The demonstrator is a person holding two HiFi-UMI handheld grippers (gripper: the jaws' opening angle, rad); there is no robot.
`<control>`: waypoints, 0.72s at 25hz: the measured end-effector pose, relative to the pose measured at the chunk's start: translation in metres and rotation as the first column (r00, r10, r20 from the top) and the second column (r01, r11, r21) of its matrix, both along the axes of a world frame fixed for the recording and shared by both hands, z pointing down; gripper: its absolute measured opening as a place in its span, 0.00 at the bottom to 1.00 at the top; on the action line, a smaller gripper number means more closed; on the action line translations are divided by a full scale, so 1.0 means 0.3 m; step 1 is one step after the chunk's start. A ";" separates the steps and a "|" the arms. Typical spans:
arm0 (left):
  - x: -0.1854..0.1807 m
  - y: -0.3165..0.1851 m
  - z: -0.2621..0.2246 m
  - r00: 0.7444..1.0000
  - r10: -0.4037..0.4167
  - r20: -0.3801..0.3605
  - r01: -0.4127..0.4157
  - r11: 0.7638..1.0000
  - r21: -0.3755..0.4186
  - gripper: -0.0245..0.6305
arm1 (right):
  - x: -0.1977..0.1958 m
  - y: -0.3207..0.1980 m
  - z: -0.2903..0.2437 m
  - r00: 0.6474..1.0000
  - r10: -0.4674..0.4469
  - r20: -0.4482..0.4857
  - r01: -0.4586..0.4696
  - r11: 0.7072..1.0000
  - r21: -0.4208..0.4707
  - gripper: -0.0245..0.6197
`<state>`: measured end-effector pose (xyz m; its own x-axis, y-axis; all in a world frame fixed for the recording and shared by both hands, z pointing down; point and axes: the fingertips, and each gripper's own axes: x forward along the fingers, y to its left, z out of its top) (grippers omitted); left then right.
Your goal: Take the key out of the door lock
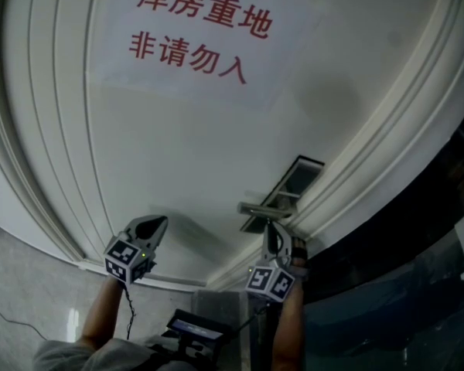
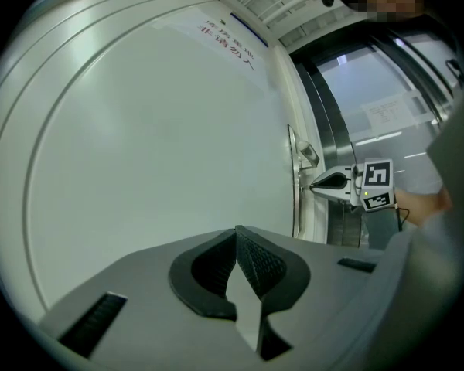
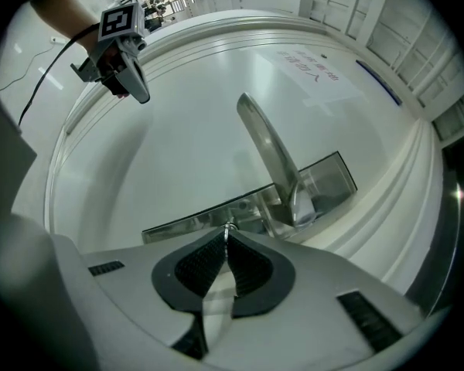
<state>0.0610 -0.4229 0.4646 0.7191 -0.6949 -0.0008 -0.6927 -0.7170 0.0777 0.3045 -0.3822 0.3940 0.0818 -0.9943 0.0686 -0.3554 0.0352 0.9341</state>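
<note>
A steel lock plate (image 1: 288, 185) with a lever handle (image 1: 261, 208) sits on the white door (image 1: 178, 153). My right gripper (image 1: 275, 233) reaches up to the plate just below the handle. In the right gripper view its jaws (image 3: 228, 236) are pressed together on a thin metal key (image 3: 230, 226), whose tip meets the lock plate (image 3: 209, 219) under the handle (image 3: 267, 141). The keyhole itself is hidden behind the jaw tips. My left gripper (image 1: 156, 224) hovers off to the left, clear of the door, shut with nothing in it (image 2: 237, 236).
A paper sign with red characters (image 1: 201, 33) is stuck high on the door. Curved mouldings (image 1: 387, 130) frame the door panel. A dark glass panel (image 1: 417, 269) stands to the right. A black cable (image 1: 128, 311) hangs from the left arm.
</note>
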 end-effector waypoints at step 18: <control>0.006 0.002 0.007 1.000 0.008 -0.008 -0.008 1.000 -0.003 0.05 | 0.000 -0.003 0.015 0.961 0.011 -0.277 -0.023 0.999 -0.037 0.07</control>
<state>0.0629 -0.4222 0.4667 0.7243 -0.6894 -0.0044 -0.6866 -0.7219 0.0858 0.3045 -0.3831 0.3985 0.1200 -0.9896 0.0799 -0.0838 0.0701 0.9940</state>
